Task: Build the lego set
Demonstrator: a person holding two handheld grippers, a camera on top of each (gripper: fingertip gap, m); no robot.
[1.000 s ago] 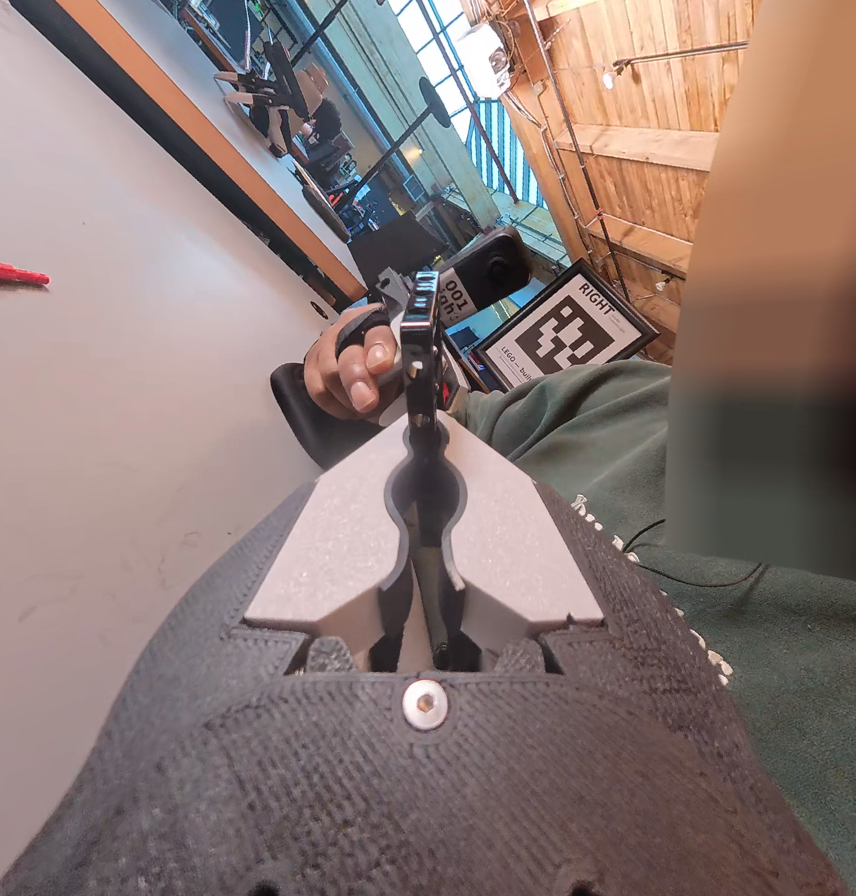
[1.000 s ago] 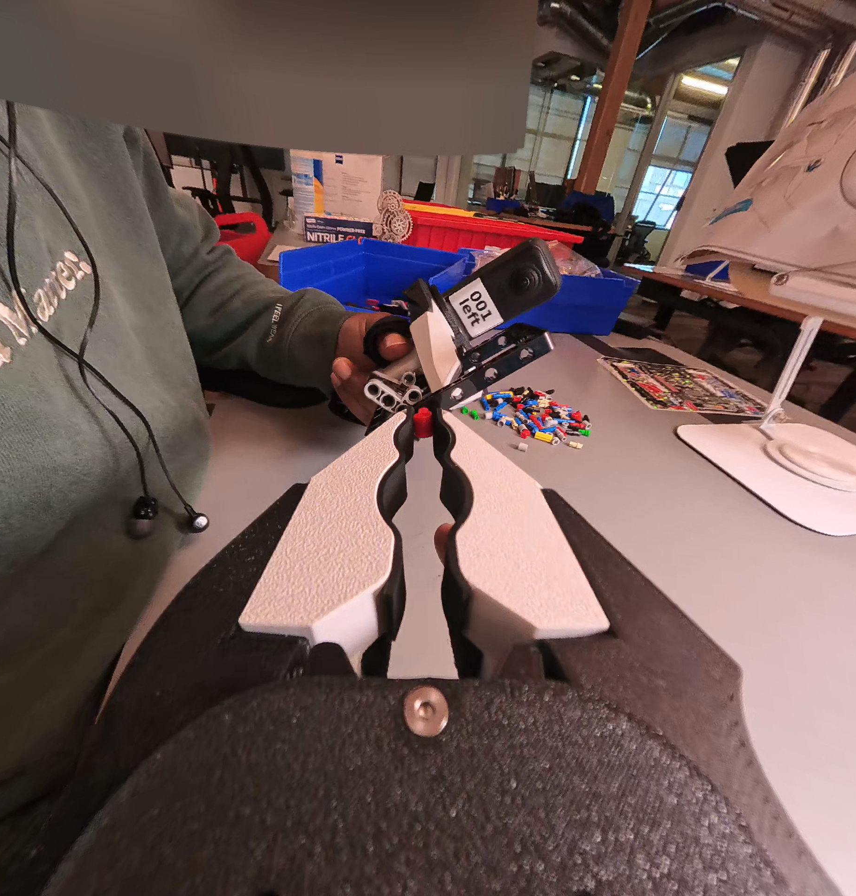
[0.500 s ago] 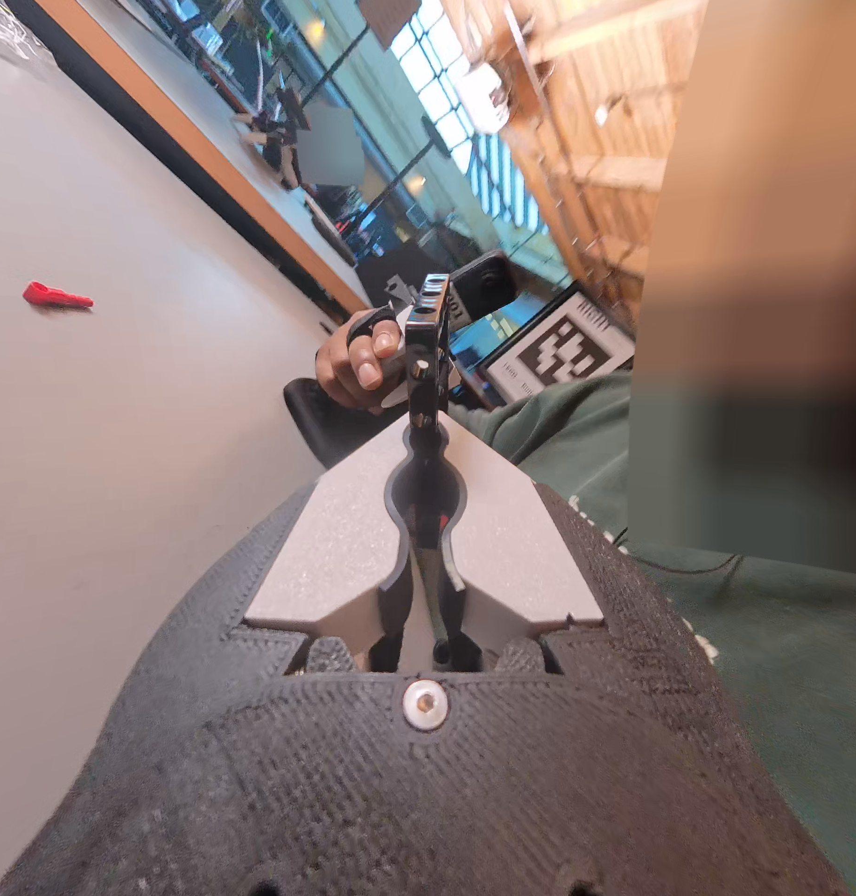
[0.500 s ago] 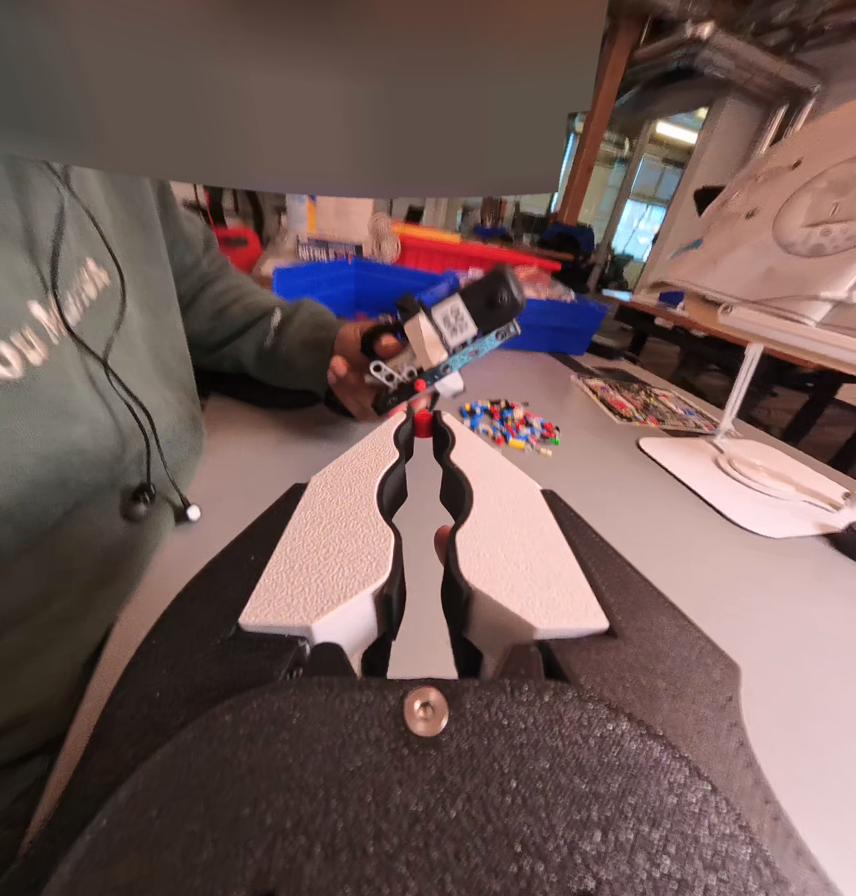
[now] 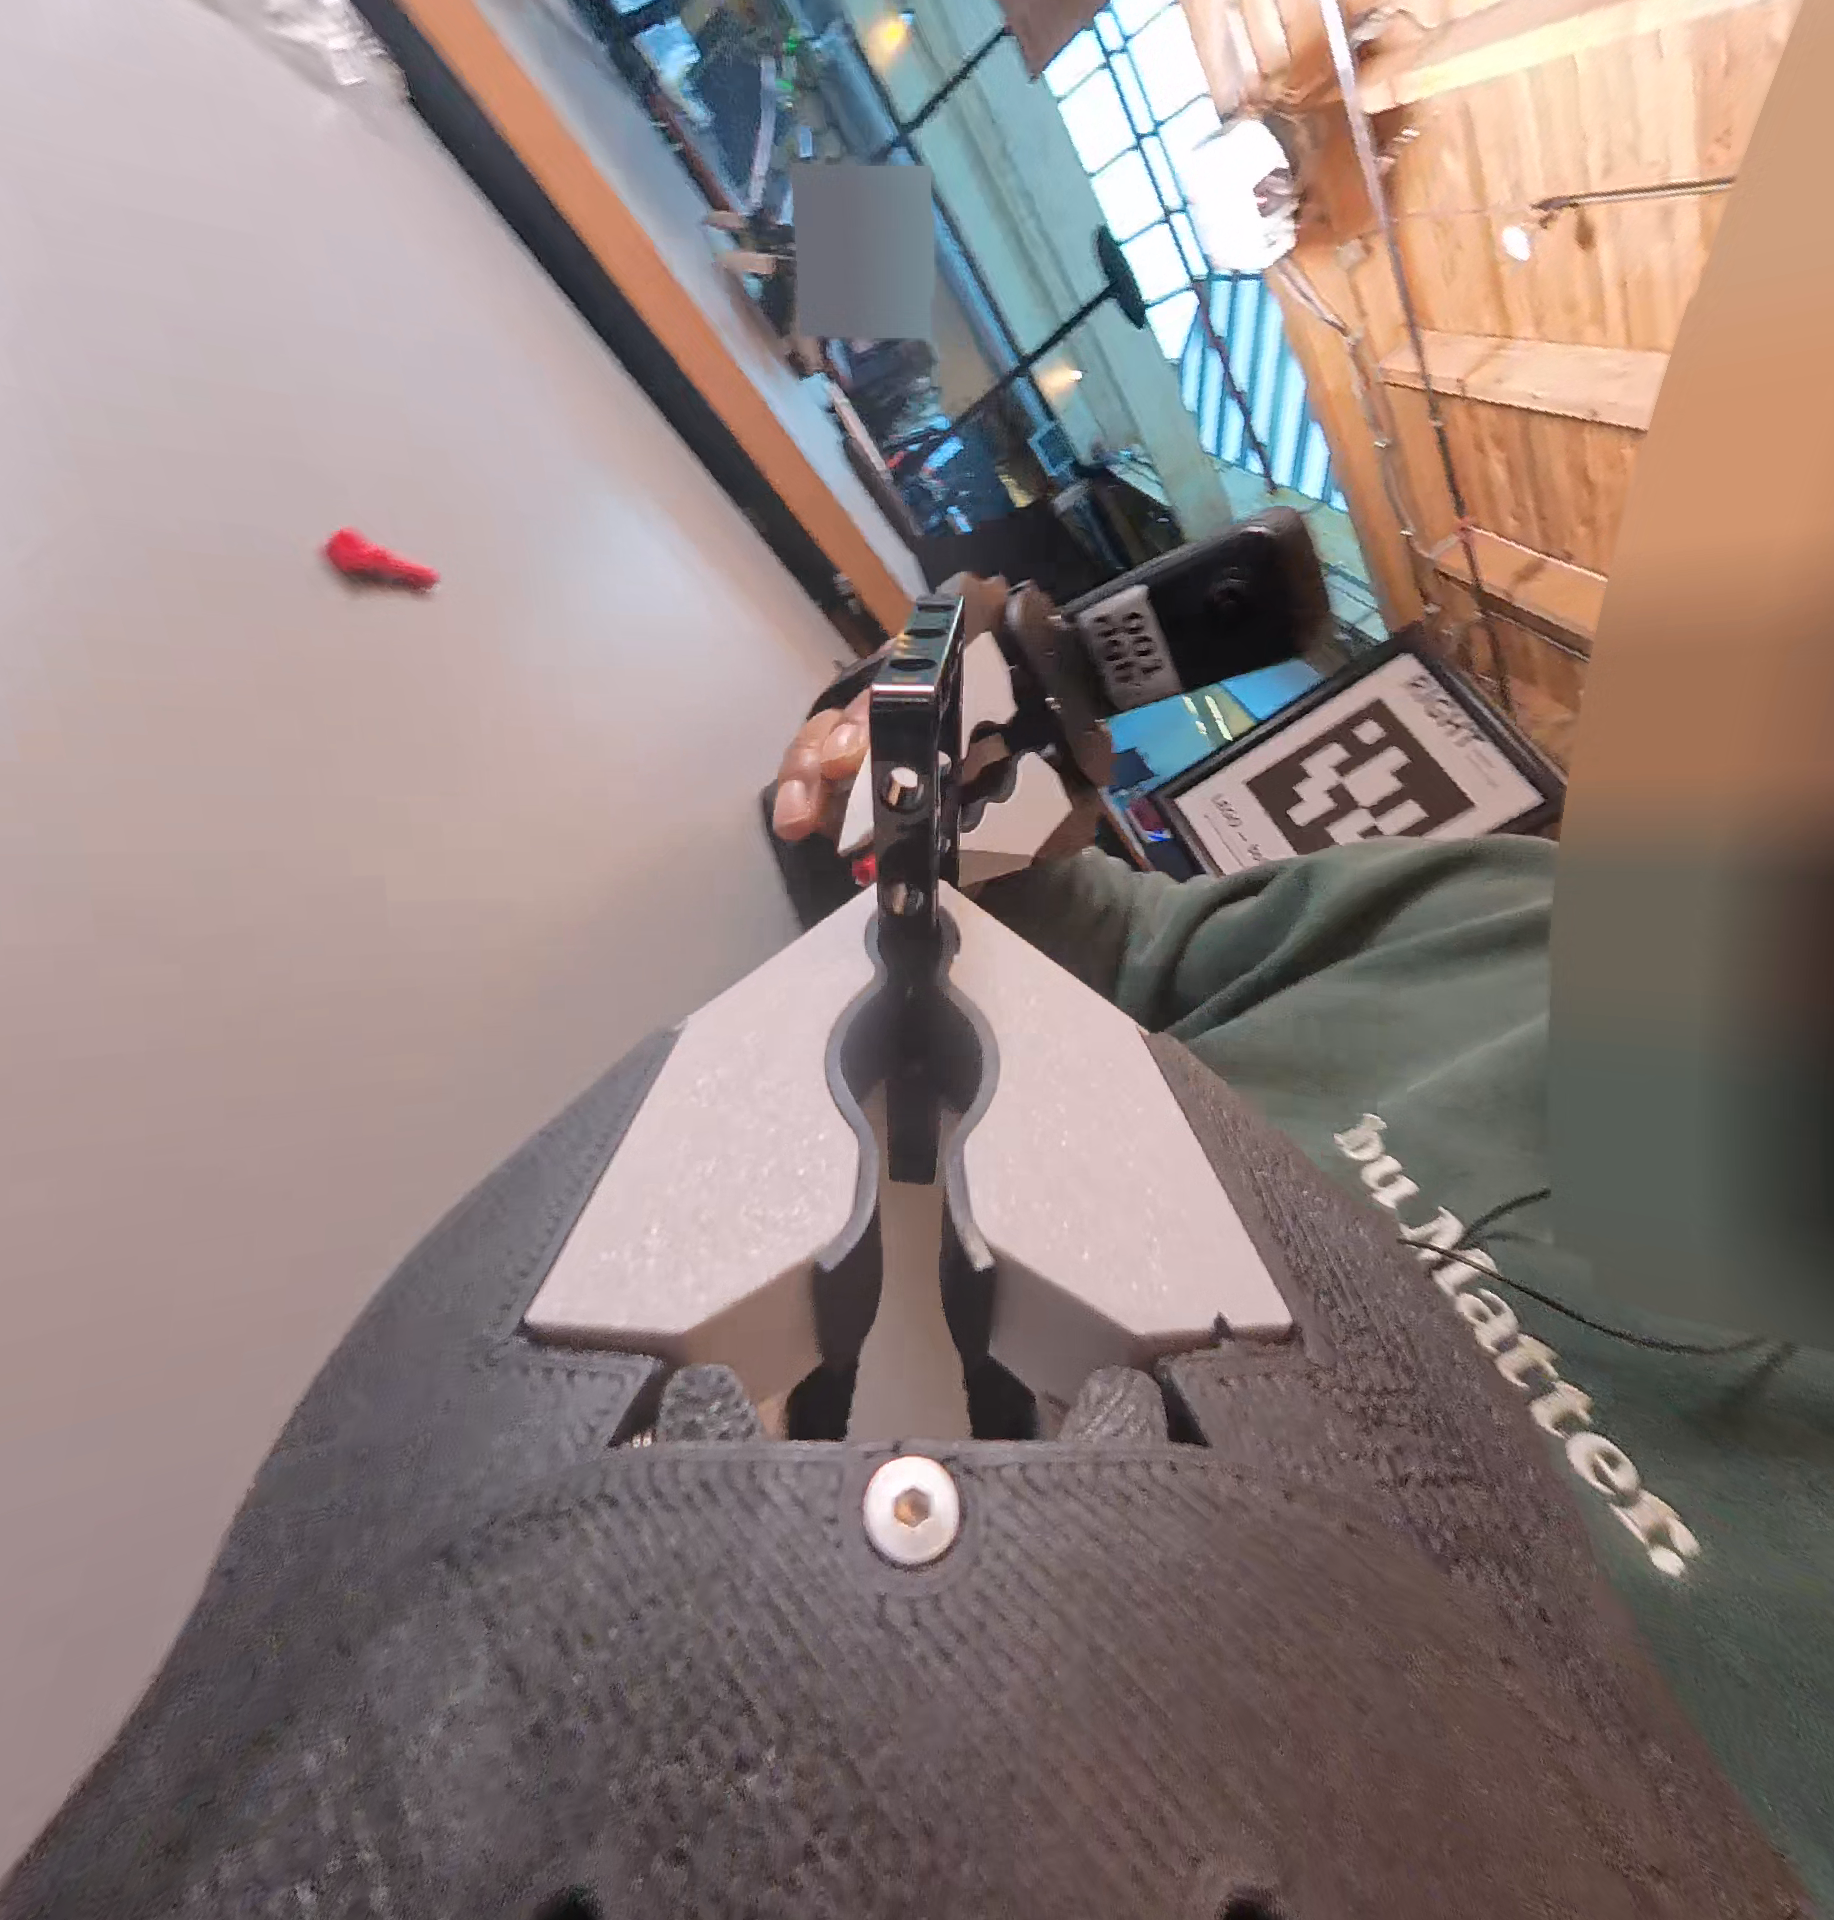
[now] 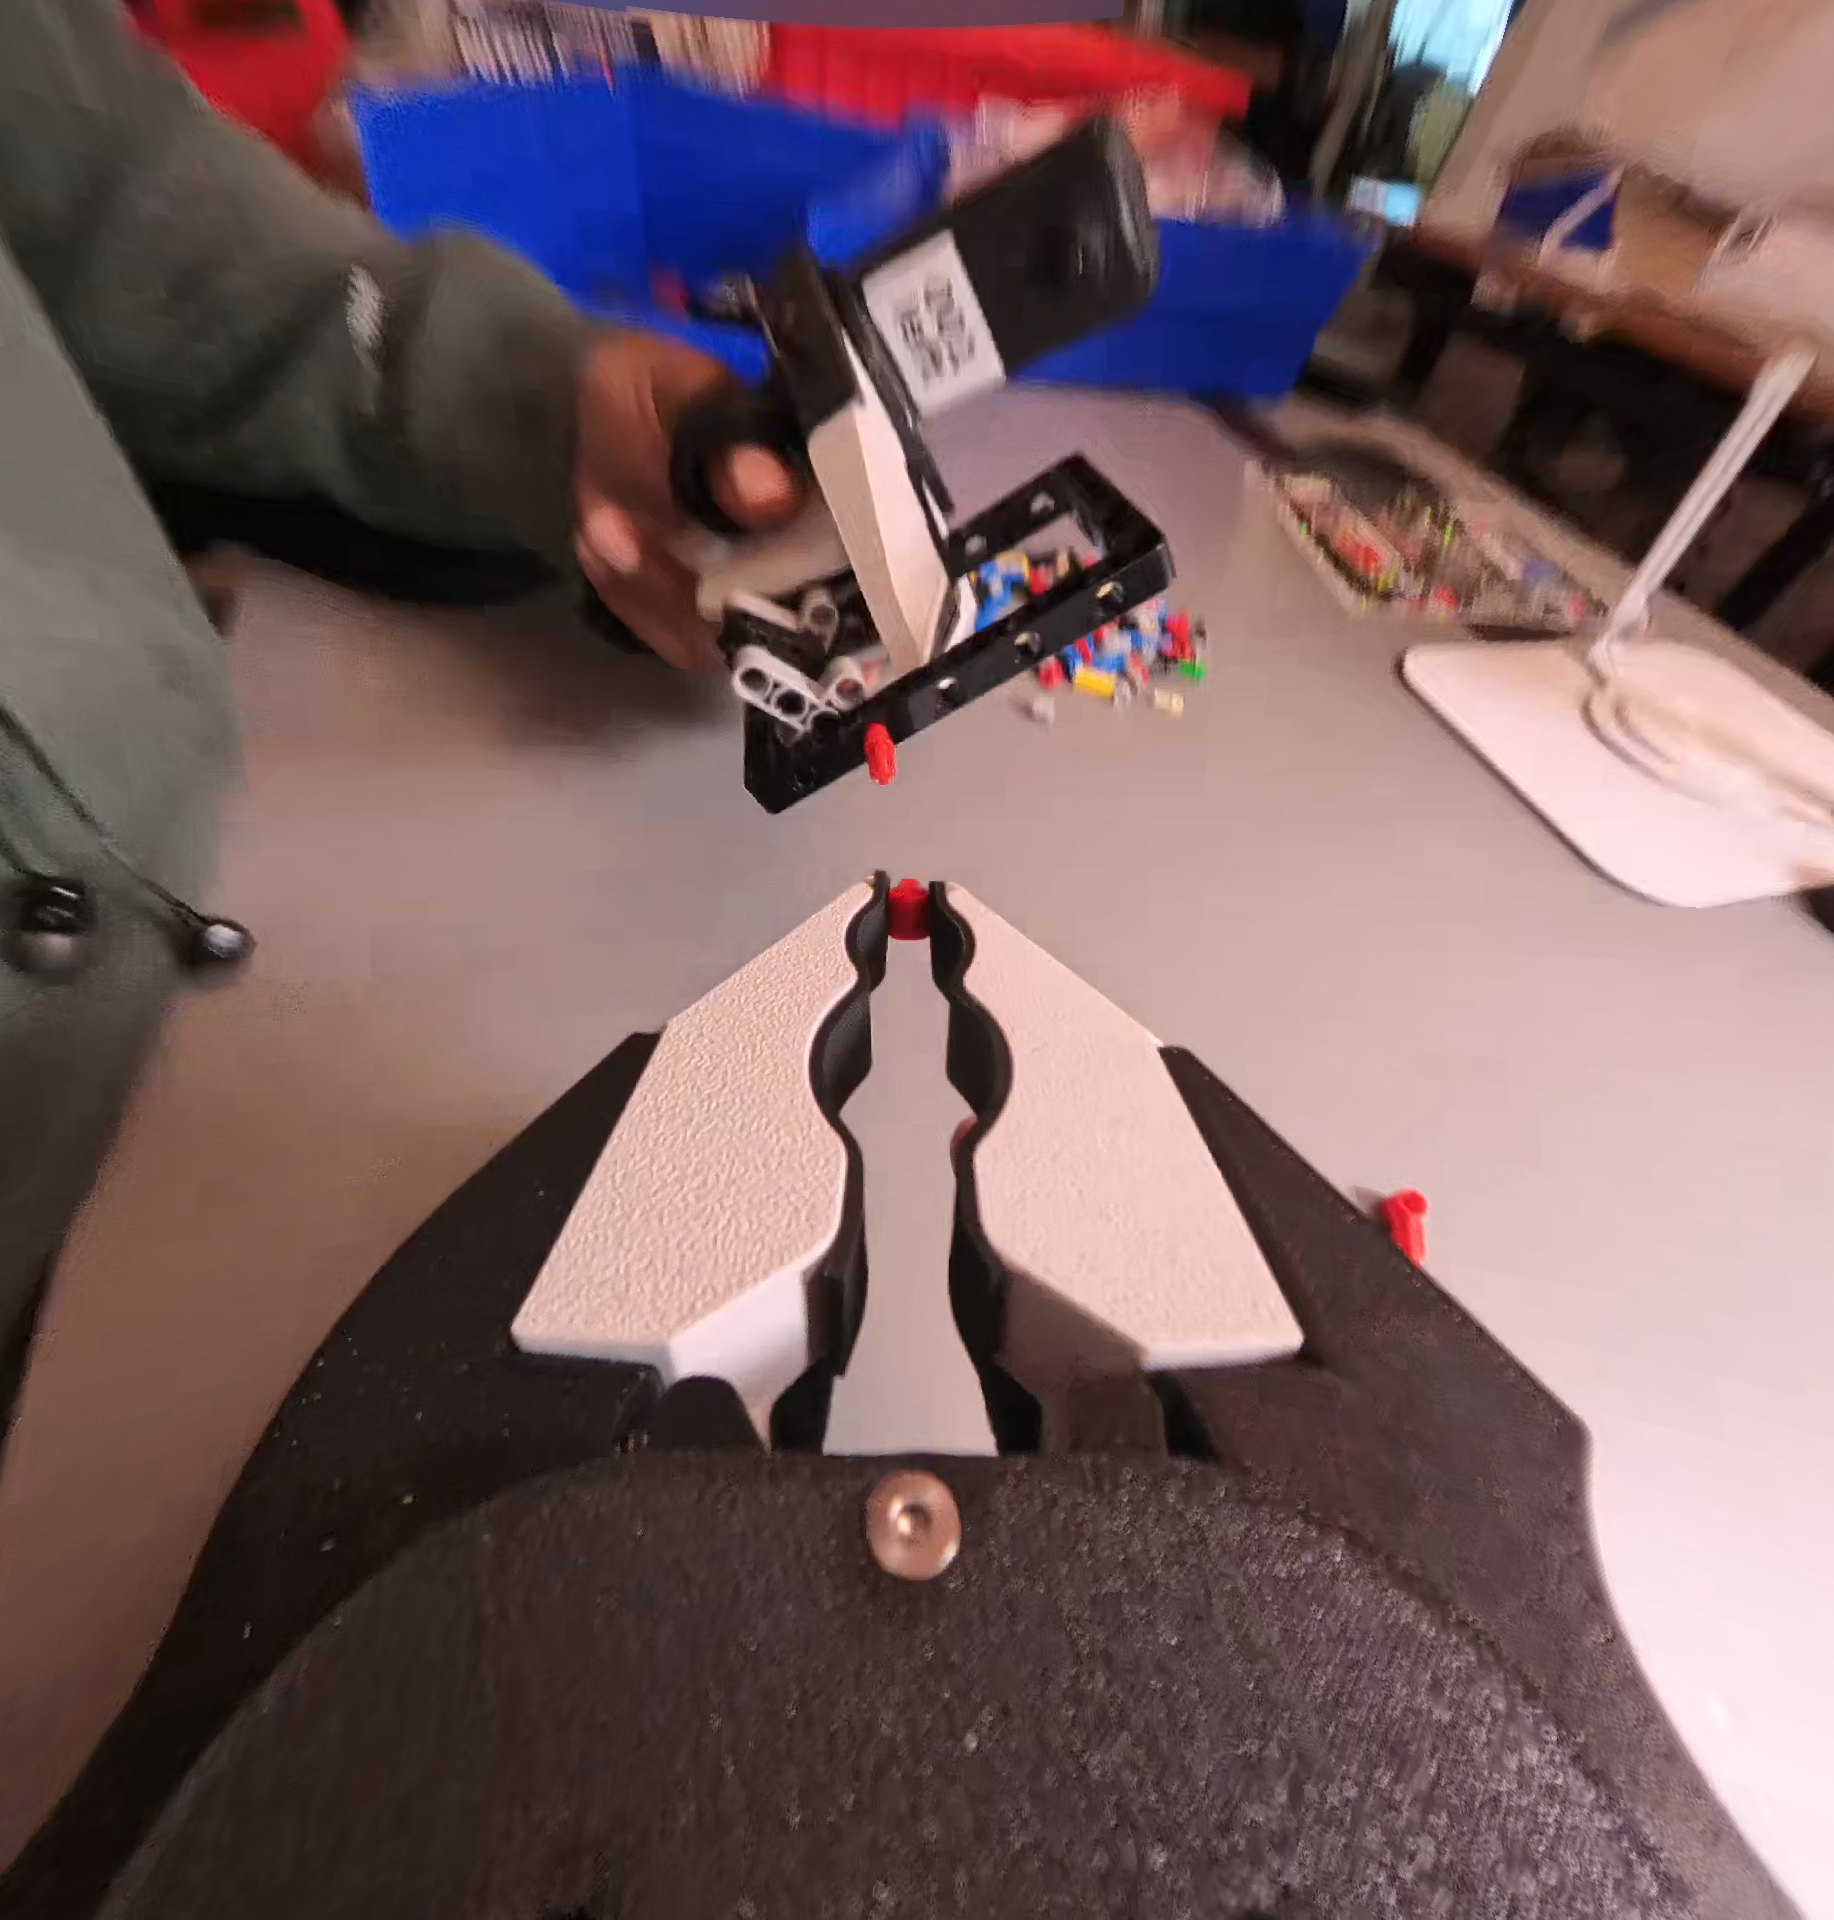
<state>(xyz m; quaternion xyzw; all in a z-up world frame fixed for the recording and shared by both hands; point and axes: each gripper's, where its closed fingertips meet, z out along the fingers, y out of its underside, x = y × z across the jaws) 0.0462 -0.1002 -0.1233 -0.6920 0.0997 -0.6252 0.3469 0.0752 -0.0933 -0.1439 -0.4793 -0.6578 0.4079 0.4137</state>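
My left gripper is shut on a black rectangular lego frame, seen edge-on and sticking up from the tips. In the right wrist view the left gripper holds this frame tilted above the table, with grey connector pieces at its near corner and a red pin in its near side. My right gripper is shut on a small red pin and sits a short way below the frame, apart from it. Its white fingers show behind the frame.
A pile of small coloured pieces lies behind the frame. A loose red piece lies right of my right gripper, and another on the grey table. A white stand base, a booklet and blue bins stand behind. Spacing between my two grippers at the tips: around 4 cm.
My right gripper has pulled back and down from the frame, keeping a red pin. The left gripper has tilted the frame, so its open rectangle and a red pin in its side show.
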